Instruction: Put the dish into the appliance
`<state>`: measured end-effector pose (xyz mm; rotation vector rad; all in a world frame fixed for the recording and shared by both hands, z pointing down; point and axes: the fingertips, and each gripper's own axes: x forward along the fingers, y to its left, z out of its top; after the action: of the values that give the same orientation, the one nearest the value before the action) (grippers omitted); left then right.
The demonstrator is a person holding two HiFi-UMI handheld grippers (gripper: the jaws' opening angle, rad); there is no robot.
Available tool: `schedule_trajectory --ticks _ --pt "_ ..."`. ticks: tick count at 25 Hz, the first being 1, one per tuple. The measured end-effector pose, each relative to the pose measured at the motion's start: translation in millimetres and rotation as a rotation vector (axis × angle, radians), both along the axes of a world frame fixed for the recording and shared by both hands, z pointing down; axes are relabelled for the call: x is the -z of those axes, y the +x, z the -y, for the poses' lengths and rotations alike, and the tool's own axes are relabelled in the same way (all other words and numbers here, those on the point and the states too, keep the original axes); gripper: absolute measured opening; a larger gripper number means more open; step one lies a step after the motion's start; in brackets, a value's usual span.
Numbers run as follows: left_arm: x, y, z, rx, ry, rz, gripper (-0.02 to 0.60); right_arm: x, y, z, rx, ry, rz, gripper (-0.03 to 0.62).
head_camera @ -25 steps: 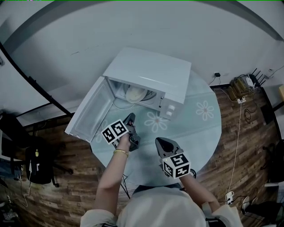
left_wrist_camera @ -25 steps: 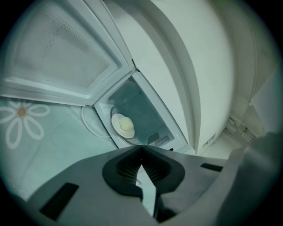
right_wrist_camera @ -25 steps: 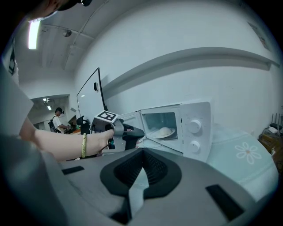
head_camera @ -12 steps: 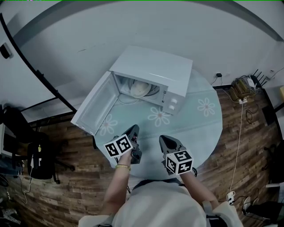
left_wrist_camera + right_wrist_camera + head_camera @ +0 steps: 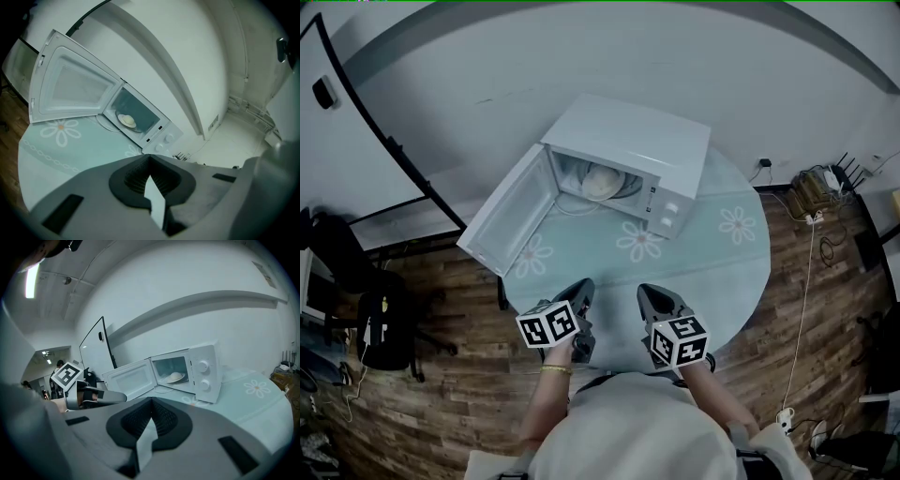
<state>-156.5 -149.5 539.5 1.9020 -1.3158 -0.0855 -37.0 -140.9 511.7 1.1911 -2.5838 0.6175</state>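
A white microwave (image 5: pixel 628 155) stands at the back of the round table with its door (image 5: pixel 508 223) swung wide open to the left. A pale dish (image 5: pixel 602 181) sits inside on the turntable; I also see this dish (image 5: pixel 126 120) in the left gripper view and the dish (image 5: pixel 175 377) in the right gripper view. My left gripper (image 5: pixel 581 287) and right gripper (image 5: pixel 648 294) hover side by side over the table's near edge, well short of the microwave. Both are shut with nothing between the jaws. The left gripper (image 5: pixel 96 397) shows in the right gripper view.
A pale green cloth with white flowers covers the table (image 5: pixel 722 272). The floor (image 5: pixel 825 309) around it is wood. Cables and a power strip (image 5: pixel 811 211) lie at the right. A black chair (image 5: pixel 380 328) stands at the left, and a dark-framed panel (image 5: pixel 403 159) leans along the wall.
Both grippers have drawn back from the microwave toward the person, the left one farthest, from beside the open door to the table's near edge. The dish stays inside.
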Motion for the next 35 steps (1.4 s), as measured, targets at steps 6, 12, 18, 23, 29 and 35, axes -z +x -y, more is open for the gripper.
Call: schedule_trajectory --ticks 6,12,18,23,29,35 --pt "-2 -12 -19 0.014 -0.004 0.027 0.011 2 -8 -4 0.025 0.004 -0.007 0.005" --pt "-4 -15 -26 0.014 -0.009 0.027 0.011 2 -15 -8 0.045 0.005 -0.011 0.005" --pt "-2 -15 -25 0.02 -0.005 0.017 0.011 3 -19 -8 0.057 -0.002 -0.011 0.005" --pt "1 -12 -25 0.019 -0.003 0.004 0.011 2 -18 -9 0.061 -0.003 -0.016 0.005" --pt "-2 -10 -22 0.013 -0.013 0.002 0.011 1 -18 -7 0.068 -0.005 -0.02 0.005" --pt "-3 -9 -19 0.01 -0.017 0.004 0.011 -1 -18 -6 0.073 -0.009 -0.025 0.005"
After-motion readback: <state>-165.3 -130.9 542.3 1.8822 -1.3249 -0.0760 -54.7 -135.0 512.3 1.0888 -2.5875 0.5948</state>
